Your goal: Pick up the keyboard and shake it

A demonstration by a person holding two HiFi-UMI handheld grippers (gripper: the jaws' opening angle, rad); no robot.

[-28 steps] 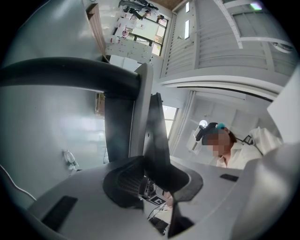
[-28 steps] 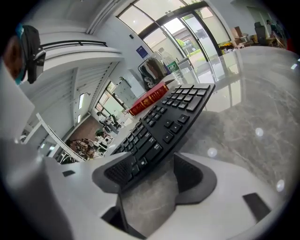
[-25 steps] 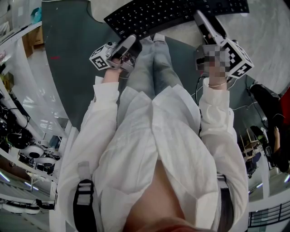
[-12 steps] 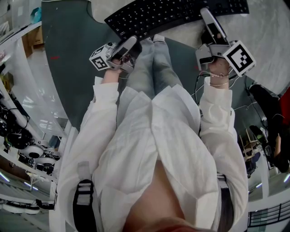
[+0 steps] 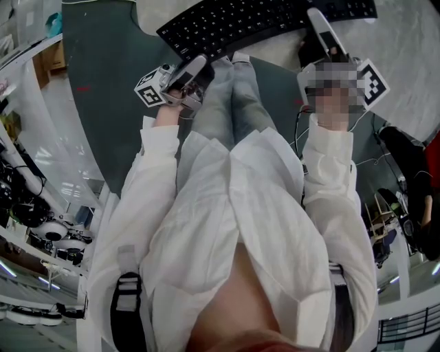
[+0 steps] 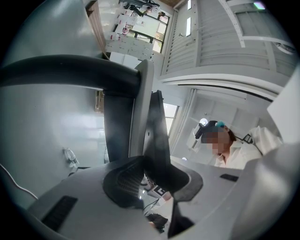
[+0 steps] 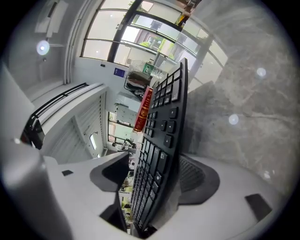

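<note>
- black, curved keyboard point(image 5: 254, 20): across the near edge of the pale marble-look table point(image 5: 405, 69); its left end sticks out past that edge, above the person's blue-jeaned legs point(image 5: 234, 96); can't tell if it touches the table top
- left gripper point(image 5: 198, 67): off the table's edge, on the person's side; jaws pinched on the keyboard's left end; its own view shows that end edge-on, with a pad on each face
- right gripper point(image 5: 317, 27): over the table, just inside its near edge; jaws spread wider than the keyboard is thick; the keyboard's right end stands slanted between them, back against one pad; background shows through between the keys and the other pad
- dark green floor point(image 5: 110, 75): below the table's edge, under the left gripper's marker cube point(image 5: 150, 91)
</note>
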